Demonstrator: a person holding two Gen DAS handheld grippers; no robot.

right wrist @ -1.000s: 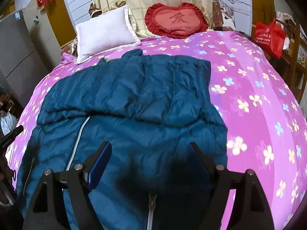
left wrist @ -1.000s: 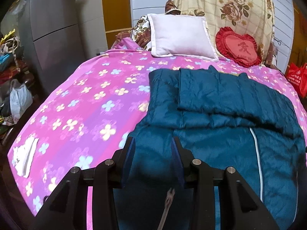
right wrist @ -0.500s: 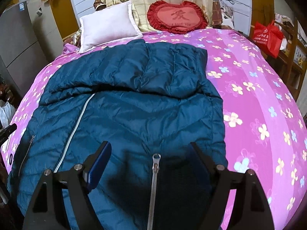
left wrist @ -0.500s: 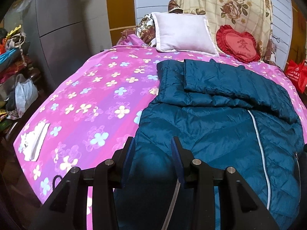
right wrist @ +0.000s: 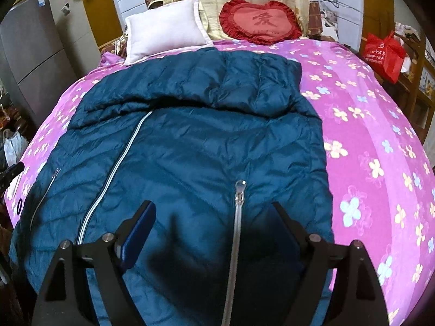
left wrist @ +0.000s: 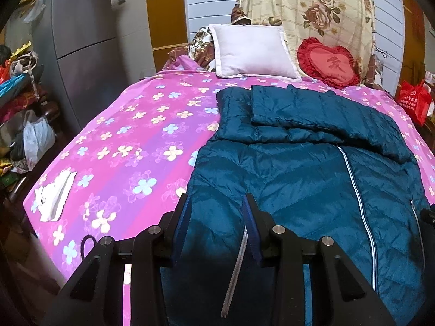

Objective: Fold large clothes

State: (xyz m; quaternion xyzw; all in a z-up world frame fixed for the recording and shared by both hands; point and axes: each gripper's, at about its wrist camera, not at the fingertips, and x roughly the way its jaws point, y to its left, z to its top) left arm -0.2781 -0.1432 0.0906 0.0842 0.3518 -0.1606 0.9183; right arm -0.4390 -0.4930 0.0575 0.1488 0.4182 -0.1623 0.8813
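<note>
A: Left wrist view. The teal down jacket point(left wrist: 299, 168) was laid on the pink floral bedspread point(left wrist: 130, 135), filling the frame from 12 to 5 o'clock. The left gripper point(left wrist: 216, 203) was held narrowly apart; no cloth was seen pinched. A white pillow point(left wrist: 252, 51) was noted at 12.

B: Right wrist view. The jacket point(right wrist: 190, 135) was spread centrally, its zipper pull point(right wrist: 240, 190) at 6. The right gripper point(right wrist: 212, 212) was seen wide and opening, nothing clamped. A red heart cushion point(right wrist: 261, 21) was noted at 12.
</note>
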